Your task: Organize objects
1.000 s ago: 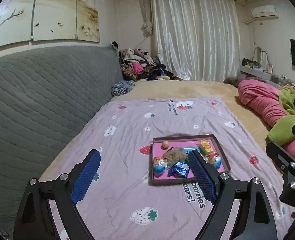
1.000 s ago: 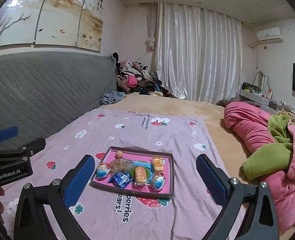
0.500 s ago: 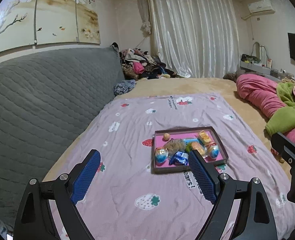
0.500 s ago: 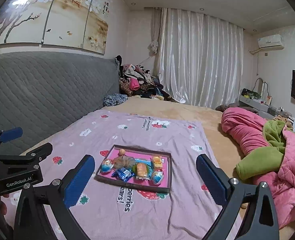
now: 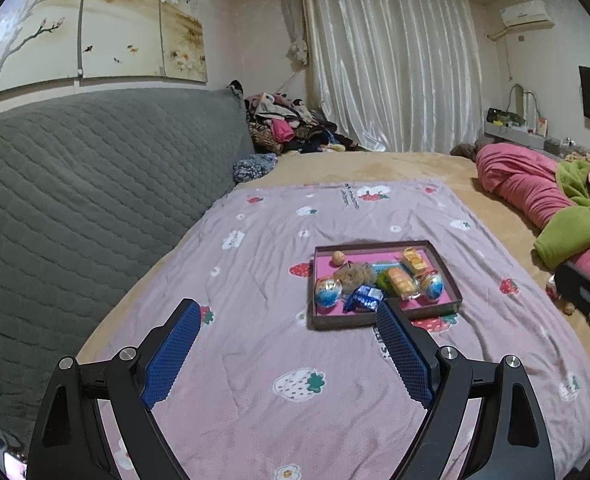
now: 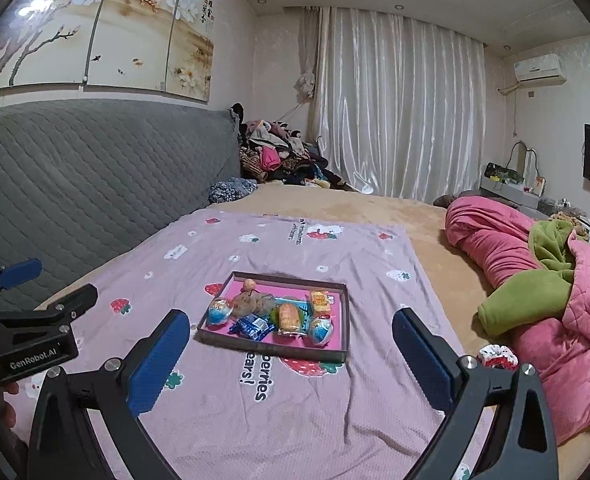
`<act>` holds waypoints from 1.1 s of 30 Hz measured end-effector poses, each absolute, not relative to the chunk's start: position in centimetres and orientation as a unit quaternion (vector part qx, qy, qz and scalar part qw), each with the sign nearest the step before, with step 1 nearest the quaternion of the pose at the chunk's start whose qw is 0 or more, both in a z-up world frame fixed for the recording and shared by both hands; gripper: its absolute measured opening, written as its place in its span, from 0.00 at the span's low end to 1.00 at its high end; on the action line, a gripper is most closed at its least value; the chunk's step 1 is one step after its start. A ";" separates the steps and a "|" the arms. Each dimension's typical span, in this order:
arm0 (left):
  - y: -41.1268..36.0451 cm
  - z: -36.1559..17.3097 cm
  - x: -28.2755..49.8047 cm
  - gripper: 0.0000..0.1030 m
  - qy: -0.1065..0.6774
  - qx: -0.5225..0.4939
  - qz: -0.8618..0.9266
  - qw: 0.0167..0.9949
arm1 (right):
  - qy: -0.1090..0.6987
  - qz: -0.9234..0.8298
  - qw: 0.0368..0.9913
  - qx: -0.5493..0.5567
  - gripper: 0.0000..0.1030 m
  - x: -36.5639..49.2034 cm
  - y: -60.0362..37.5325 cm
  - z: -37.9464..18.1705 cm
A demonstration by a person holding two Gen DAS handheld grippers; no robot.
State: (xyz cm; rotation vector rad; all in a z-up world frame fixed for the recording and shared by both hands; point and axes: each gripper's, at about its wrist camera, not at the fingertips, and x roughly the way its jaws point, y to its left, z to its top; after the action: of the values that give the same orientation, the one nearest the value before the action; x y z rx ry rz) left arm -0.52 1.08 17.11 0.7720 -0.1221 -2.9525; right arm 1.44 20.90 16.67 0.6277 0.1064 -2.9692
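Bed [image 5: 395, 164]: wide, tan-covered, with a grey quilted headboard along one side.

Lilac strawberry-print blanket [image 5: 279, 360]: spread flat over the bed, carrying the tray.

Rolled pink quilt with green fleece [image 6: 507, 248]: lay well apart from the tray, at the bed's far side.

Left tongs [image 5: 287, 344] and right tongs [image 6: 291, 344]: black frames with blue textured pads, each spread wide and holding nothing, hovering above the blanket short of the tray.

Shallow brown cardboard tray with pink floor [image 6: 337, 356]: sat mid-blanket. It held the small goods crowded together.

Contents: a brown fuzzy lump [image 6: 251, 302]; two orange-yellow wrapped cakes [image 6: 289, 318]; two foil-wrapped blue egg-shaped sweets [image 6: 219, 311]; a blue crinkly packet [image 6: 255, 326]; a small round nut [image 5: 338, 257].

Red-and-white scrunchie [image 6: 497, 354]: lay outside the tray, beside the quilt.

Risk, as judged: the items touched or overlapped, so closing tongs might catch two wrappers at once. Foil eggs could squirt from the pads. The light tray might slide or tip on soft bedding if its wall were nudged.
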 end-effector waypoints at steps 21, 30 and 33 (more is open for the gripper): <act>0.2 11.2 -2.4 0.88 -0.038 0.275 -0.960 0.034 | 0.041 -0.972 0.051 0.225 0.99 0.3 21.0 12.9; 0.0 8.9 -3.0 0.88 -0.034 0.279 -0.959 0.035 | 0.052 -0.966 0.057 0.247 0.99 -0.5 20.9 10.2; 0.2 7.9 -3.4 0.88 -0.041 0.286 -0.957 0.031 | 0.049 -0.964 0.057 0.255 0.99 -0.8 21.0 9.2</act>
State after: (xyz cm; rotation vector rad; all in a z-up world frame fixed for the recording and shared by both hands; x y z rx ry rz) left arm -3.36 0.23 7.88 0.8799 -0.1263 -2.9478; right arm -0.81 21.03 9.24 0.7721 0.1489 -2.9228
